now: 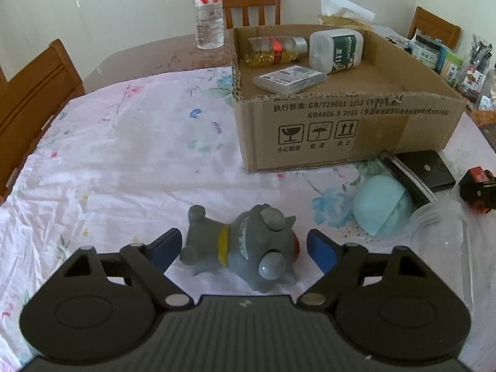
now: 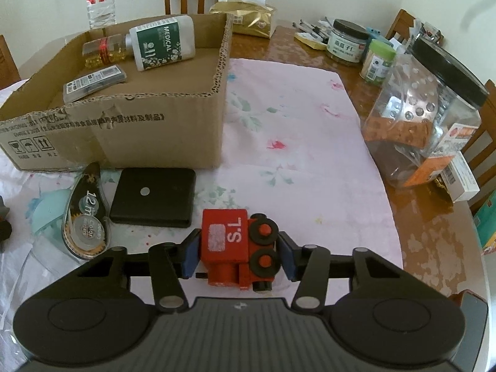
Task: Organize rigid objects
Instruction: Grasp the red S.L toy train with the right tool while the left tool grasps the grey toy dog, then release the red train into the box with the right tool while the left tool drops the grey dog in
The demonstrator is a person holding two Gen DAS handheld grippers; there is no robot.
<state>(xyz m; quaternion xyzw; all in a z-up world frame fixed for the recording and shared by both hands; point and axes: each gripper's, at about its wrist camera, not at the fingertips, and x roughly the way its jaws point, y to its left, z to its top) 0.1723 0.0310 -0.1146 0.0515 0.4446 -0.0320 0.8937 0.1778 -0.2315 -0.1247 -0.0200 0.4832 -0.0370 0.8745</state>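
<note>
My left claw (image 1: 244, 248) stands apart around the grey toy (image 1: 245, 248) near me; my right claw (image 2: 237, 255) clamps the red train (image 2: 238, 248). I'd lift level, clearing the far box (image 2: 161, 130) wall.

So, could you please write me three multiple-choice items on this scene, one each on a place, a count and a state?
1. Where does the white bottle with the green label lie?
A. in the open brown cardboard box
B. on the floral cloth
C. on a chair

2. How many items lie in that box?
A. one
B. three
C. five

3. How does the left gripper stand to the grey rubber animal toy?
A. shut on it
B. open around it
C. away from it

Answers: 1 A, it lies inside the walls. 2 B, two bottles and one flat case. 3 B, gaps show at both blue pads.
</note>
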